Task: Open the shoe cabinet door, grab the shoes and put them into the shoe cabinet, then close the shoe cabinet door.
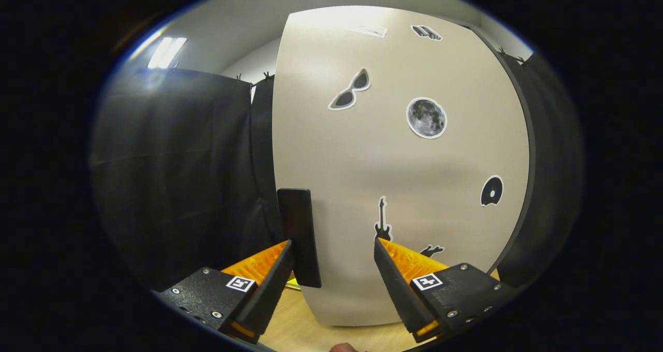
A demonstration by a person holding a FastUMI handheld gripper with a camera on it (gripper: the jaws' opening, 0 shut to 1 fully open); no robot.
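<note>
Two fingers of your gripper (333, 246) stand spread at the bottom of the frame, pinching nothing. The left finger's tip lies against the dark handle (299, 237) at lower centre; whether it touches, you cannot tell. Beyond, the shoe cabinet door (399, 160) fills the centre, stickers across it, above the wooden floor (305, 331).

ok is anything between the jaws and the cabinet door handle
Nothing visible. The gripper is open, and the dark handle on the shoe cabinet door stands just inside its left finger, at the door's left edge. The closed door lies right behind.
</note>
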